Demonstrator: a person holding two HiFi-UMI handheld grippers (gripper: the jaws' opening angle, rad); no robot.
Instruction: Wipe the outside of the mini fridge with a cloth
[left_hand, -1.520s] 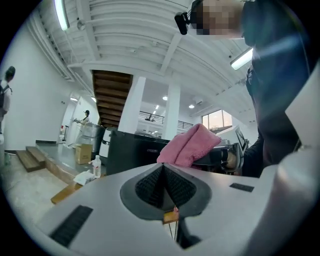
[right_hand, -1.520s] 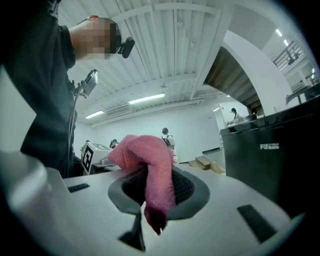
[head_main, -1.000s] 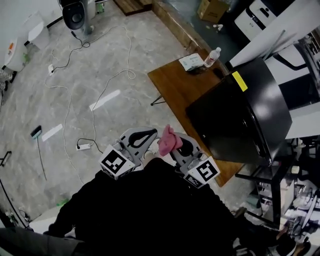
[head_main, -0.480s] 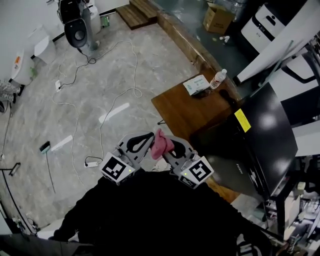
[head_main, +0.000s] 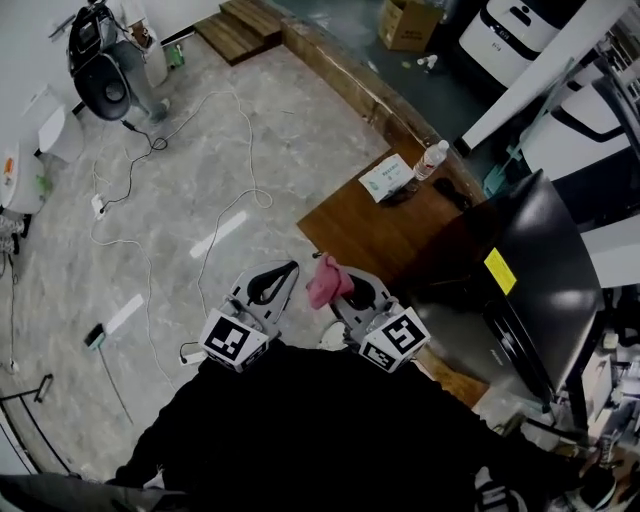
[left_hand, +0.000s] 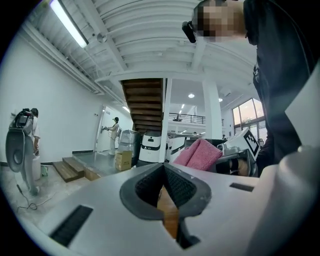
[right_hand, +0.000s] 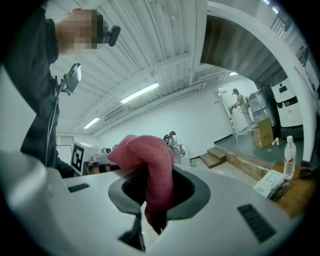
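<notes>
No wiping yet: the right gripper (head_main: 338, 292) has its fingers clamped on the pink terry cloth (head_main: 323, 281), the left gripper (head_main: 281, 274) has its fingers closed and empty, and the glossy black mini fridge (head_main: 520, 262) is untouched.

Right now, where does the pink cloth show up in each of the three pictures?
Head view: cloth at the centre, in the right gripper.
Left gripper view: cloth right of centre, above the jaws.
Right gripper view: cloth at the centre, clamped between the jaws and drooping.
Shared landmark: the wooden steps.
</notes>
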